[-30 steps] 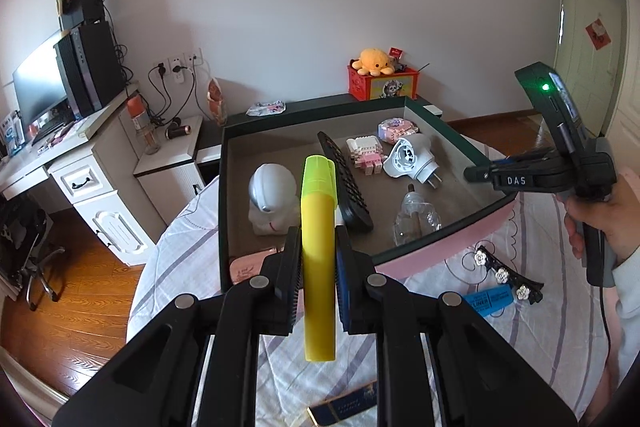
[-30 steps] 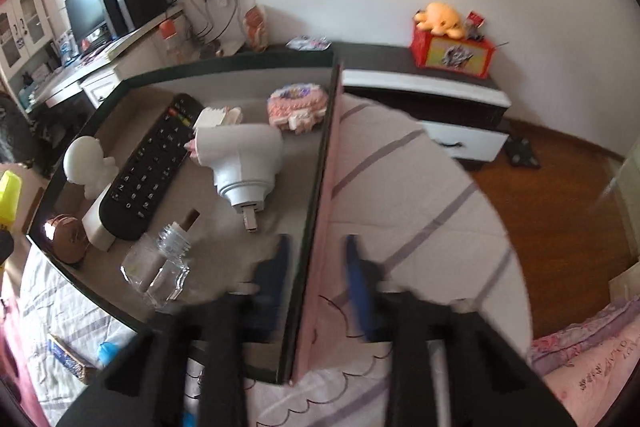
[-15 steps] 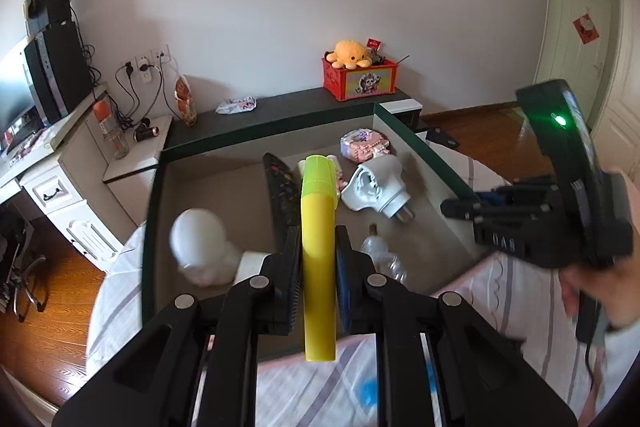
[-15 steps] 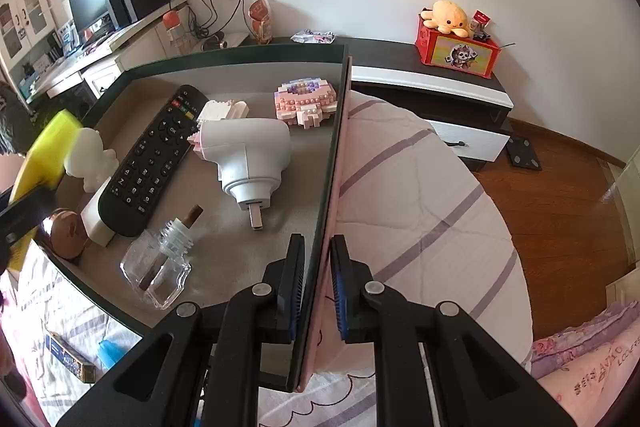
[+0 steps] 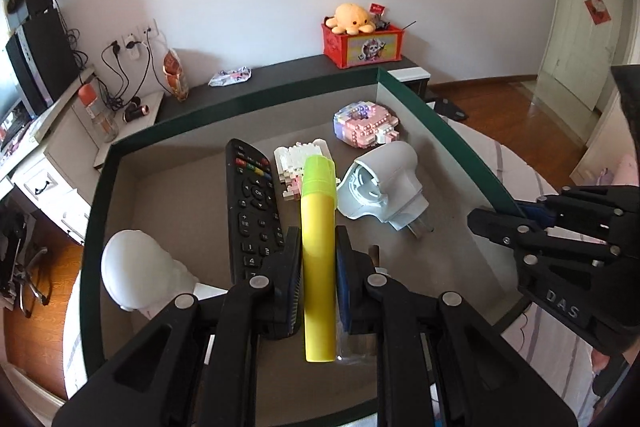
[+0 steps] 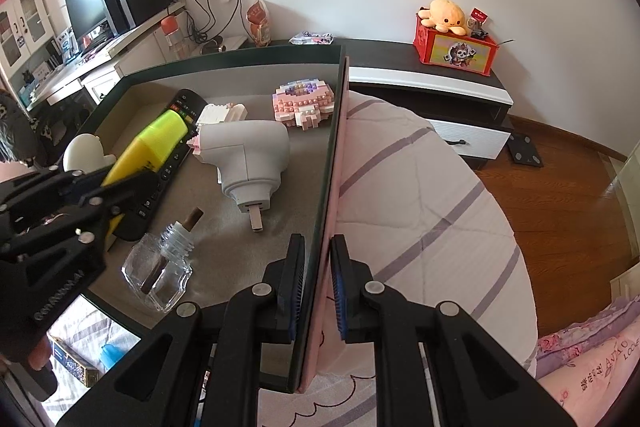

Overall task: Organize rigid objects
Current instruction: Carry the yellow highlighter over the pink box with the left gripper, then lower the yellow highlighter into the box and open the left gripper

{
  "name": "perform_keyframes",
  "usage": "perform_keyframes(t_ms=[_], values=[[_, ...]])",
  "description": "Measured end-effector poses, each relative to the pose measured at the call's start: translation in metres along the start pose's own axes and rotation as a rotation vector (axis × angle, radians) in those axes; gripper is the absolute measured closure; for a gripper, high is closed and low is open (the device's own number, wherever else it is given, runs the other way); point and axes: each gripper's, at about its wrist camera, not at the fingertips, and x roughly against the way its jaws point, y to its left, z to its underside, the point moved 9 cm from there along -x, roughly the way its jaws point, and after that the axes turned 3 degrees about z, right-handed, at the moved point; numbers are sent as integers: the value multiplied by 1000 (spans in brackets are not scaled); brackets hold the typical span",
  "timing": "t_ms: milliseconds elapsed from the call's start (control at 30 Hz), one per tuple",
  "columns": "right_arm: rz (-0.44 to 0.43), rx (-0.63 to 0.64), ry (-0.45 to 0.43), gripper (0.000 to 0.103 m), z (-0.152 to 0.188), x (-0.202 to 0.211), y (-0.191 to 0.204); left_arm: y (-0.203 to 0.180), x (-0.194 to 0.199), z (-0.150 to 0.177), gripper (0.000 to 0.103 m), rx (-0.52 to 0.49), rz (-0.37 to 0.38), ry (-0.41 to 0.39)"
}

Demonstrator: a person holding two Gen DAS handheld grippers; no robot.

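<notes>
My left gripper (image 5: pixel 318 259) is shut on a yellow highlighter (image 5: pixel 318 247) and holds it above the inside of a green-rimmed box (image 5: pixel 240 107). The highlighter also shows in the right wrist view (image 6: pixel 148 147). My right gripper (image 6: pixel 318 267) is shut on the box's right wall (image 6: pixel 334 155). In the box lie a black remote (image 5: pixel 250 203), a white plug-in device (image 5: pixel 384 183), a pink brick model (image 5: pixel 366 125), a white brick model (image 5: pixel 298 163), a white figurine (image 5: pixel 136 271) and a small glass bottle (image 6: pixel 160 267).
The box rests on a striped quilt (image 6: pixel 420 211). A small blue box (image 6: pixel 72 363) lies on the quilt at the lower left. A dark cabinet with a red toy box (image 6: pixel 456 47) stands behind. A desk with a monitor (image 6: pixel 84 11) stands to the left.
My left gripper has carried the highlighter forward from the box's near edge to over its inside. My right gripper closed on the box's right wall and stays there.
</notes>
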Motion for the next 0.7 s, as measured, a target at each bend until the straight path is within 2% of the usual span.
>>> perform_keyframes(t_ms=[167,400,433,467,500,533,567,633,700], values=[[-5,-3,2,89,-1,-1,-1,3,-12,3,87,14,-13,29],[-7,-6,5,89,1,-1,0,5,-11,5,86,13,-26,22],[-8,-8,6,89,1,-1,0,7,-7,4,76,16,-41,11],[-9,-9,6,89,1,-1,0,9,-4,4,55,21,-43,2],[-8,-9,7,89,1,-1,-1,10,1,3,43,29,-30,-10],[-7,-9,7,89,1,-1,-1,13,5,3,21,37,-35,-25],[-4,-8,7,89,2,-1,0,16,10,3,17,34,-59,-43],[-3,-10,7,89,1,0,0,23,20,2,17,25,-99,-69],[0,-10,8,89,2,0,1,30,29,4,17,47,-100,-76]])
